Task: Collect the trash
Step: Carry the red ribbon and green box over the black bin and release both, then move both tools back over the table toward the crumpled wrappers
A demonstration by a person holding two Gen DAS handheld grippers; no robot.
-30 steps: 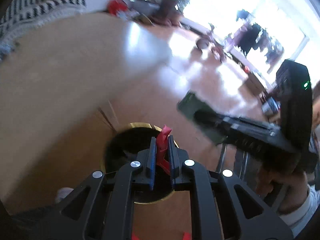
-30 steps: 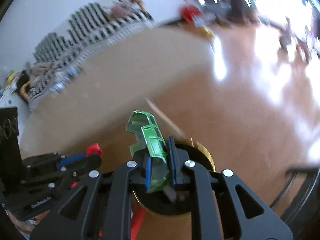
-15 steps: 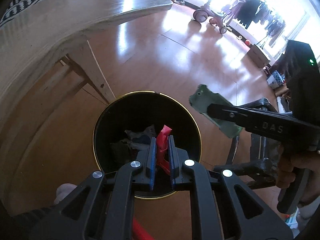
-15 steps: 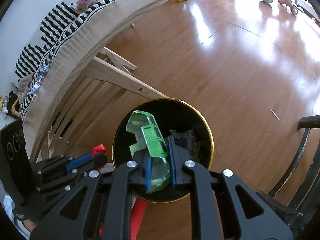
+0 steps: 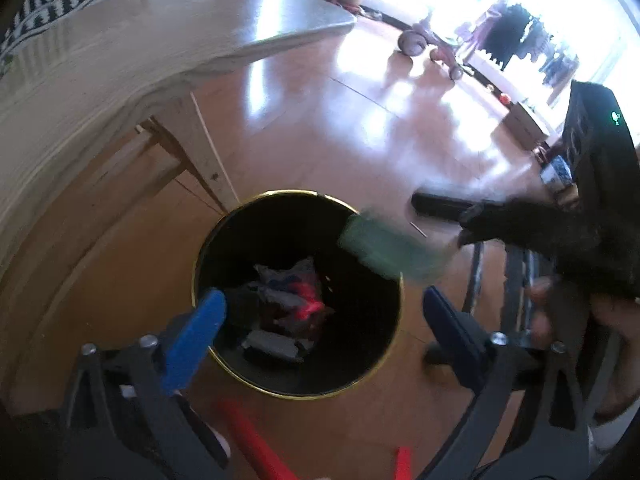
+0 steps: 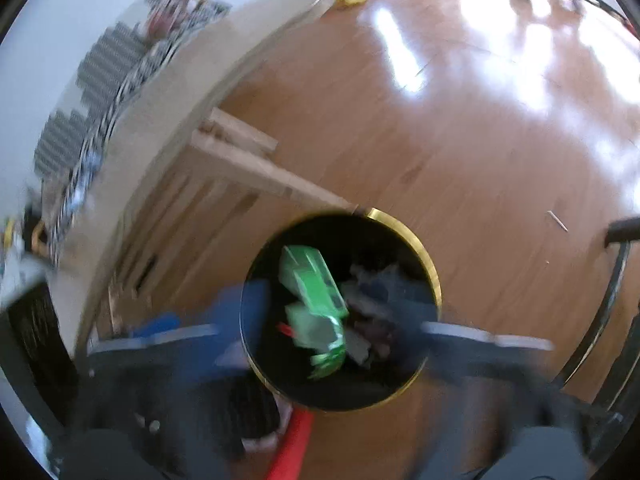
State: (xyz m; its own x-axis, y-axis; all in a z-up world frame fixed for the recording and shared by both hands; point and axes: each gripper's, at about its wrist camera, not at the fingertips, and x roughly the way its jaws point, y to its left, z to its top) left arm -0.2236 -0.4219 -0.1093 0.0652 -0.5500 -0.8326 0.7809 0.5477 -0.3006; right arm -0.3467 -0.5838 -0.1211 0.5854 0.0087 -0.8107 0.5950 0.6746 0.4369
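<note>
Two grippers hang over the same bin (image 5: 298, 300), and I read this as the drop step of the trash run. My left gripper (image 5: 324, 316) is spread wide with nothing between its blue pads (image 5: 192, 336); straight ahead of it, down in the bin, a red scrap (image 5: 306, 300) lies on the heap of other wrappers. My right gripper (image 6: 328, 328) is badly blurred, but its fingers look parted to either side of the bin mouth, so I take it as released too. The green wrapper (image 6: 316, 300) sits just ahead of it, between the fingers and touching neither as far as I can tell, over the dark inside of the bin; whether it is falling or landed I cannot say. A table leg (image 5: 204, 152) stands just beyond the bin's far rim. Next I'd lift both tools clear of the gold rim, avoiding that leg, and swing back toward the table to look for more litter.
</note>
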